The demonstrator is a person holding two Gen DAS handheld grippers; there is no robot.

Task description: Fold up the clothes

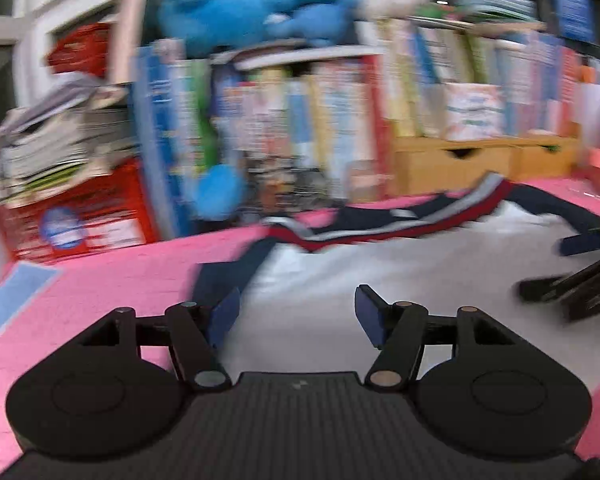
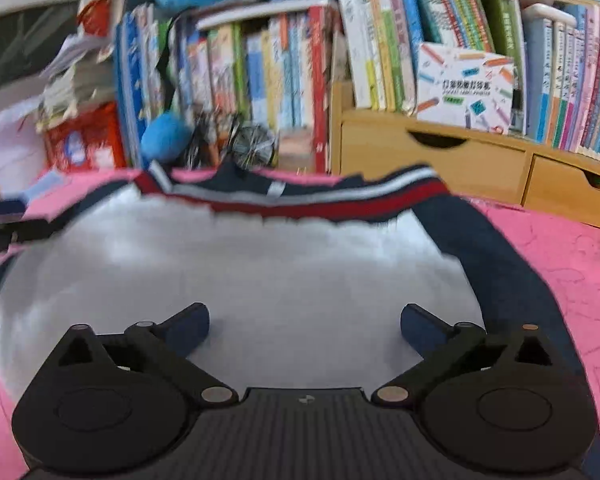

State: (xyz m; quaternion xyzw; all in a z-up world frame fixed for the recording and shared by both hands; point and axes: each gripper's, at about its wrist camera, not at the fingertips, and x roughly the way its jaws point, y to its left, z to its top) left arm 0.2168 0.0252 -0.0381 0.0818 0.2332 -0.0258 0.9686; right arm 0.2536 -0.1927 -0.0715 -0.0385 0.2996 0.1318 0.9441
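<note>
- Pink mat covers the top where the work goes on, and it has a pale blue patch near its left edge.
- Books fill the back of the room in rows, with a messy stack of papers at the far left.
- Blue plush toy sits up on top of the books, and it looks smeared, so I cannot tell what animal it is.
- Wooden drawer box stands under the books on the right side.
- White garment lies spread flat on the pink mat, with dark blue sleeves and a red, white and blue collar band along its far edge.
- Left gripper hangs over the left part of the garment with its two blue pads wide apart and nothing between them; its left pad sits by the dark blue sleeve.
- Right gripper hangs over the white middle of the garment, its pads also spread wide and holding nothing.
- Seen from the left camera, the right gripper shows as a dark blurred shape at the far right edge.
</note>
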